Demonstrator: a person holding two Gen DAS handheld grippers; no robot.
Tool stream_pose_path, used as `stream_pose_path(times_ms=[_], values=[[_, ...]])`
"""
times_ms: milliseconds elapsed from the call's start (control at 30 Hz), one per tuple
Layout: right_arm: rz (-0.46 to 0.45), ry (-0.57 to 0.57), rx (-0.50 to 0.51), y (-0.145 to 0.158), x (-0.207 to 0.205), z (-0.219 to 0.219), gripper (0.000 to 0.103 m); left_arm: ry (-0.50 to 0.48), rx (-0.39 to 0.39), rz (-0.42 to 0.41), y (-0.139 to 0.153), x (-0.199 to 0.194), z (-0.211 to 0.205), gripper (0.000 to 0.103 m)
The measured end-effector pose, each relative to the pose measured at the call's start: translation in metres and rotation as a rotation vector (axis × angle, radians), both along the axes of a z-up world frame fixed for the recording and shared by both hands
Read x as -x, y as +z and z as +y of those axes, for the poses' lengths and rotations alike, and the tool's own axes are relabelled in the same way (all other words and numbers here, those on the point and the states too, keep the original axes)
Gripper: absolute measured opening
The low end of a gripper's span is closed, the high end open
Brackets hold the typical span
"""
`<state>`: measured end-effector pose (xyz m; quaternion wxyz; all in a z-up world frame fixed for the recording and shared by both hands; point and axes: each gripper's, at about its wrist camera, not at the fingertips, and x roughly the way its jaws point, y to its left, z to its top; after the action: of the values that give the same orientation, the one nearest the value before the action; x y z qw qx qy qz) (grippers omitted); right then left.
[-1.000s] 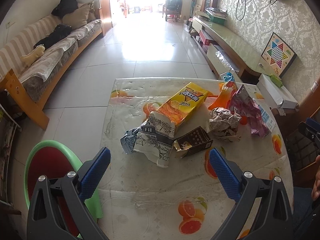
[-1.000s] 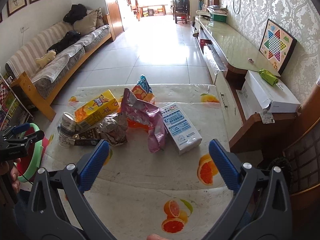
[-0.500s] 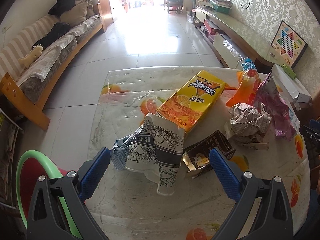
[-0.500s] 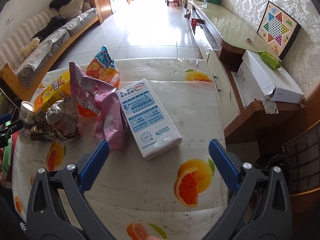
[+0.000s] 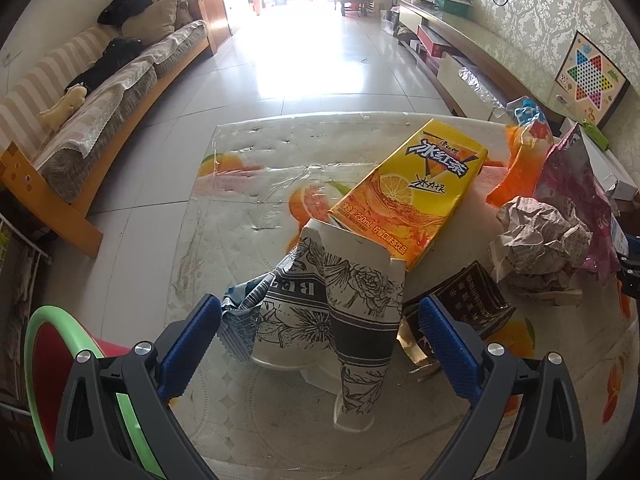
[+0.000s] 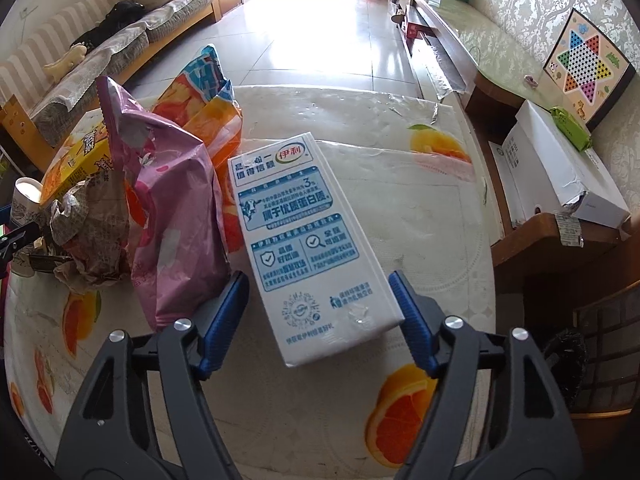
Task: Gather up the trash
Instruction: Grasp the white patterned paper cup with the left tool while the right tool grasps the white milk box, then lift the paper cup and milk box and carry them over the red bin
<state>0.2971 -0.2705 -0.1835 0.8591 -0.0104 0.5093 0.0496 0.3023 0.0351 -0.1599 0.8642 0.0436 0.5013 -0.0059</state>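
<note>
Two grippers over my table's trash: my right gripper (image 6: pixel 318 316) is closing around the white milk carton (image 6: pixel 308 240), pads not touching; my left gripper (image 5: pixel 320 344) gapes around the crushed paper cup (image 5: pixel 340 312).

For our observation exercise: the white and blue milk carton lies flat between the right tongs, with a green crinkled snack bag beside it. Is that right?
Not quite: in the right wrist view the crinkled snack bag is pink, not green. The white and blue milk carton does lie flat between the closing right tongs.

Orange-print table (image 6: pixel 420 208) under cartons (image 6: pixel 308 232), wrappers (image 6: pixel 172 216), crumpled paper (image 5: pixel 540 240)
</note>
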Motion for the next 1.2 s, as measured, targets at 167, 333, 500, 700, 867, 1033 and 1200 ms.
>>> stream_pose_path(times_ms=[167,333,500,700,867,1033,1200], values=[[0.01,0.004,-0.025,-0.005,-0.004,0.004,0.059,-0.015,-0.023,0.019,-0.004,-0.002,-0.001,0.08],[0.0,-0.015,-0.052,-0.002,0.001,0.0,0.057,-0.018,-0.036,0.017,0.0,0.001,0.002,0.06],[-0.014,-0.039,-0.058,0.007,0.009,-0.006,0.055,-0.017,-0.022,-0.009,0.01,0.009,0.007,0.059],[-0.05,-0.068,-0.056,0.029,0.027,-0.014,0.05,0.003,0.025,-0.055,0.032,0.029,0.019,0.059],[-0.061,-0.083,-0.091,0.04,0.043,-0.016,0.05,0.008,0.043,-0.082,0.049,0.045,0.025,0.059],[-0.093,-0.079,-0.105,0.061,0.062,-0.01,0.05,0.003,0.081,-0.116,0.069,0.06,0.026,0.059],[-0.123,-0.06,-0.108,0.083,0.081,-0.003,0.05,0.0,0.129,-0.15,0.088,0.078,0.025,0.059]])
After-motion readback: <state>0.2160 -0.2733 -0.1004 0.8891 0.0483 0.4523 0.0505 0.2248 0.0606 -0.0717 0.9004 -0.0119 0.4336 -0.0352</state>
